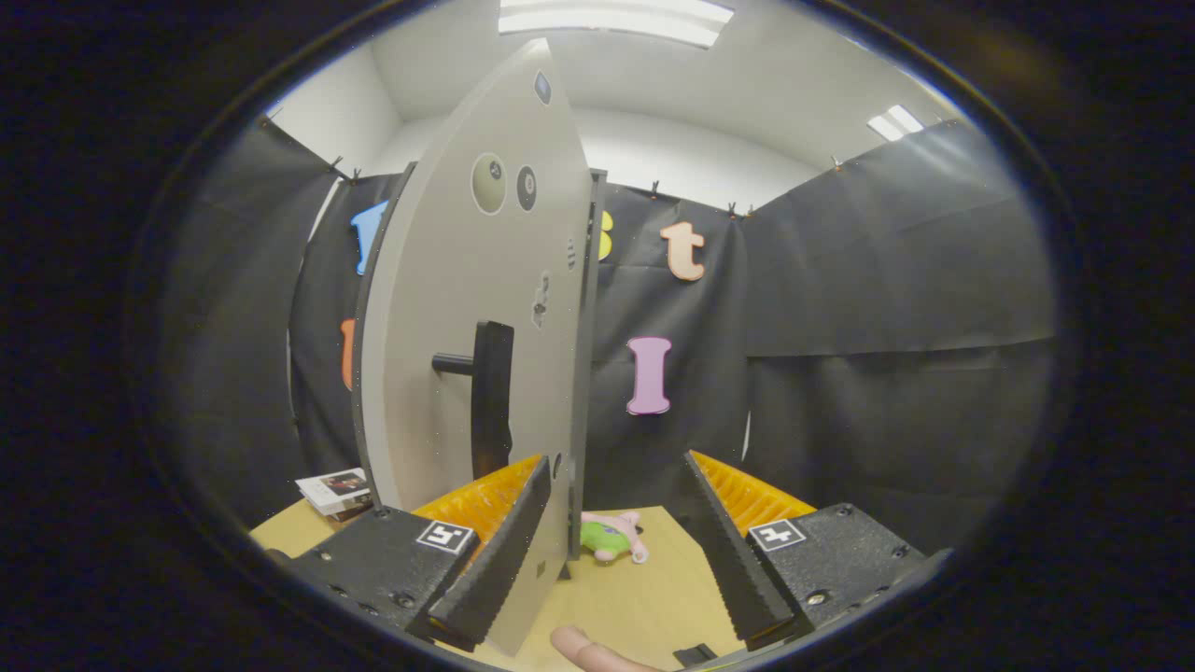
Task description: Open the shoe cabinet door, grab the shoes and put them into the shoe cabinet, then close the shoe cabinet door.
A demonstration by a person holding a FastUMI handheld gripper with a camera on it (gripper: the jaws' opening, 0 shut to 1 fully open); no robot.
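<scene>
Shoe cabinet door [448, 373]: swung open, edge between spread, empty gripper [616, 551] fingers. Rigid flat panel, likely light on hinges; best pushed shut via dark handle [490, 397]. Pink-green shoe [609, 537] just beyond, soft.

the open shoe cabinet door [467, 308] hides the cabinet's inside and most of the booth wall behind it. the door's lower edge is covered by one finger of the gripper [611, 551], whose fingers stand spread apart. a small pink and green toy [609, 537] is partly hidden by the door's edge. a fingertip [588, 649] is cut off below. printing on the booklets [334, 490] is too small to tell.
</scene>
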